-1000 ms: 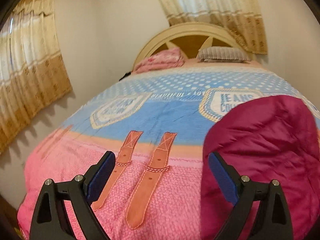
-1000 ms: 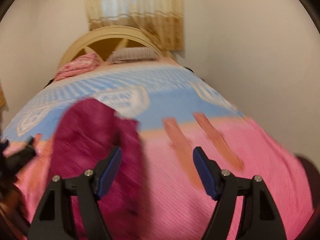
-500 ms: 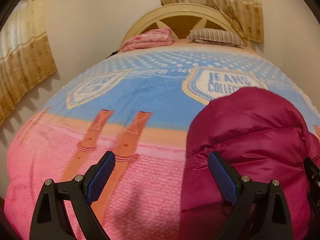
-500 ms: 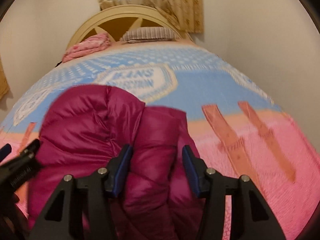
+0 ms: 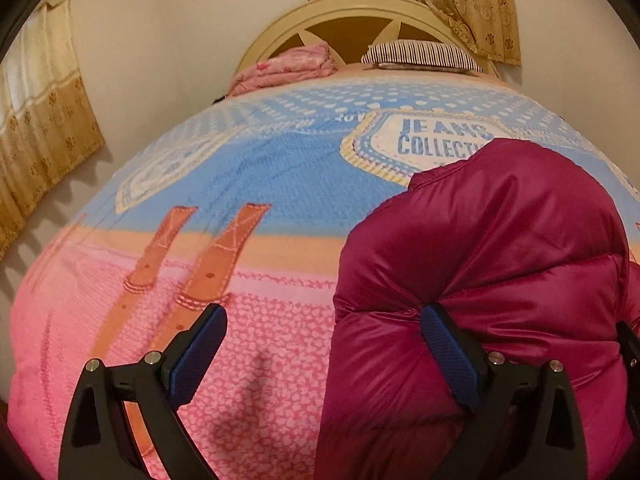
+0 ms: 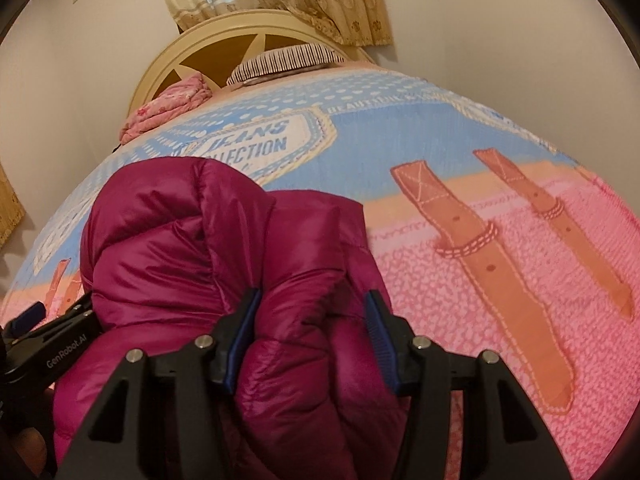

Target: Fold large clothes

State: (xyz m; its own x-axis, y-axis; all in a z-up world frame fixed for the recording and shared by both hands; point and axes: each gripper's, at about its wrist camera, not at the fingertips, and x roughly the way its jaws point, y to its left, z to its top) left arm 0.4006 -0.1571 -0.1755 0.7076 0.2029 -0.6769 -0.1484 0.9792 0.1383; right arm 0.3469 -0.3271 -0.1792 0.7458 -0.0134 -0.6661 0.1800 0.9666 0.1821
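Your right gripper (image 6: 312, 340) had its blue ribbed fingers (image 6: 244, 332) pressed into a thick, puffy fold of the jacket (image 6: 192, 248), a glossy magenta quilted bundle lying bunched on the near, pink end of the bed (image 6: 500, 320). Your left gripper (image 5: 324, 356) stood spread wide, one finger (image 5: 448, 356) touching the jacket's slick left edge and the other over the nubbly pink cover, gripping nothing. Behind lay the cover's blue printed half, a striped pillow (image 5: 420, 54) and a curved cream headboard (image 5: 352, 8).
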